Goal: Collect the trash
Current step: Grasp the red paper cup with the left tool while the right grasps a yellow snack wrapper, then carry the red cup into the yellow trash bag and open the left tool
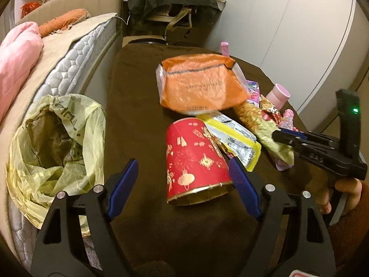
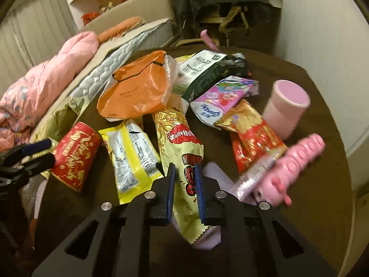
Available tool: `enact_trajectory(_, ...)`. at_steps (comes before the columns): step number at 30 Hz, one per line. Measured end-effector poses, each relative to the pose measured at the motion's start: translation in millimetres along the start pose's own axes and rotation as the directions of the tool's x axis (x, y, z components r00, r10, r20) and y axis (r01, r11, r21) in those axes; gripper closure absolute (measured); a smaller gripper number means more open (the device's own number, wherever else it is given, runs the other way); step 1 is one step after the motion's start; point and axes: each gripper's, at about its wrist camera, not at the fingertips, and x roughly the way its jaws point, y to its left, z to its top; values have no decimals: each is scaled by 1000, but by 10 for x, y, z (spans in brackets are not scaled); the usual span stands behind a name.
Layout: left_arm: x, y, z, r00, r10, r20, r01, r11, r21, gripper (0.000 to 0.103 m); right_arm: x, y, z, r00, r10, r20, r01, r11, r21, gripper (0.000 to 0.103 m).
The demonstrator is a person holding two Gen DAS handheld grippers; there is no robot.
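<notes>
Nearest: left tongs [image 1: 183, 180], fingers wide apart, flanking one red paper cup [image 1: 196, 159] that lay on its side on the brown desk [image 1: 138, 115], apparently lined up for a grasp. Right tongs [image 2: 185, 191], fingers nearly together, clamped on one yellow-green noodle wrapper [image 2: 182, 152], presumably for lifting. Beside these: one yellow-edged wrapper [image 2: 131, 157] and one red-and-gold wrapper [image 2: 253, 138]. Farther: one orange bag [image 2: 138, 90], one pink-and-white pack [image 2: 221, 99], one dark green-and-white packet [image 2: 207, 73], one pink cup [image 2: 286, 108]. Left of the desk, against the bed [image 1: 76, 53], one yellow trash bag [image 1: 53, 147] stood open-mouthed, likely to receive the collected trash.
</notes>
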Motion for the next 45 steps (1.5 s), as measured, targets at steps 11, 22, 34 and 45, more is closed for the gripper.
enact_trajectory(11, 93, -28, -54, 1000, -7, -25, 5, 998, -56, 34, -368, 5, -181, 992, -94, 88, 87, 993, 73, 86)
enact_trajectory(22, -6, -43, -55, 1000, 0, 8, 1, 999, -36, 51, -466, 55, -242, 990, -82, 111, 74, 995, 74, 86)
enact_trajectory(34, -304, 70, 104, 996, -14, 92, 17, 999, -30, 57, -618, 205, -87, 983, -78, 165, 70, 996, 54, 86)
enact_trajectory(45, -917, 759, 395, 974, 86, 212, -66, 993, -99, 57, -660, 713, 305, 979, -23, 204, 30, 999, -33, 86)
